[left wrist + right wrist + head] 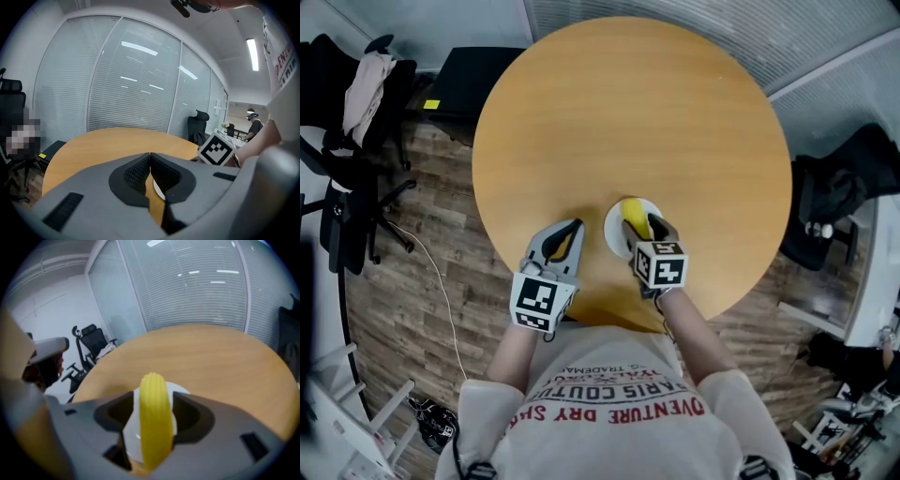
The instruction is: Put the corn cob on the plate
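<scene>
From the head view, the round wooden table [628, 112] carries a small white plate [614, 234] near its close edge. The yellow corn cob [634, 212] lies over the plate between the jaws of the right hand-held gripper [649, 228]; whether it touches the plate cannot be told from here. The left hand-held gripper [563, 242] sits just beside the plate on the left, over bare table. Each carries a marker cube of black and white squares with no lettering. The shirt [619, 394] bears red print that reads upside down: parts such as "VENTURE DRY" and "ARIS COUTU" can be made out, the ends lost in the folds. A yellow label [431, 104] on a black thing beyond the table is too small to read. In the left gripper view, the left hand-held gripper [149, 157] has its ribbed jaws drawn together, tips meeting, with nothing between them. A sliver of the plate [157, 190] shows through the gap lower down, the rest hidden by the gripper body. The other gripper's marker cube [216, 149] stands at right, and red letters on the shirt [281, 61] are cut off by the frame. In the right gripper view, the right hand-held gripper [153, 401] is clamped on the corn cob [153, 423], which stands lengthwise between the jaws over the plate [133, 439]; the cob's near end is hidden behind the gripper body.
</scene>
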### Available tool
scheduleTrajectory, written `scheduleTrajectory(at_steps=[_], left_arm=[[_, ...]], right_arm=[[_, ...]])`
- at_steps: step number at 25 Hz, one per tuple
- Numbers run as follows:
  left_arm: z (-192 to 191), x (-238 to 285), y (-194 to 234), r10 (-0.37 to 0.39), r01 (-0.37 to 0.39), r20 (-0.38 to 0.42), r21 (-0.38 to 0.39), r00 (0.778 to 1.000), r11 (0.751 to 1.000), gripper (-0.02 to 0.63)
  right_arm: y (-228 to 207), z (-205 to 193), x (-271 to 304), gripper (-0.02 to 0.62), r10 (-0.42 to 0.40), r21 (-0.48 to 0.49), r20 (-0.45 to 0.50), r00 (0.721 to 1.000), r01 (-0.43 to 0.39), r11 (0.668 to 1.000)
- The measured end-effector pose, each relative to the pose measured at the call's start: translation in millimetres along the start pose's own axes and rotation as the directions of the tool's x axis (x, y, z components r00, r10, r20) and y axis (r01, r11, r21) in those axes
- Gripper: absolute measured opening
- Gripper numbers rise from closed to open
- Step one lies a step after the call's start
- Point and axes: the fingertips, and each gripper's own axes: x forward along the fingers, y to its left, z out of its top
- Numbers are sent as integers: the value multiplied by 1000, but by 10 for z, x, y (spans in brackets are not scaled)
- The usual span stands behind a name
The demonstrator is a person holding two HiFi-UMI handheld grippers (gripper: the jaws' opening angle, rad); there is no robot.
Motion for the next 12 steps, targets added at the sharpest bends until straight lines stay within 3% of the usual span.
scheduleTrajectory(at_steps=[3,4,5,6,12], left_arm=[[69,-26,-18,-4,4,18,8,1000,1000,35],[92,-37,-34,-7,7,25,11,1000,1000,35],[117,-52,-52,-11,11,32,16,999,1000,35],[143,-70,-71,-15,15,40,22,999,1000,35],[337,-199,-115,-19,13,87,64,996,998,35]], right_arm=[[22,169,-212,263,-20,32,76,997,18,999],[14,211,-291,219,-35,41,101,994,31,999],[-1,248,-372,124,-55,47,127,990,49,998],[-16,283,-452,69,-74,54,153,985,67,996],[-36,566,-932,31,-95,129,312,945,57,990]])
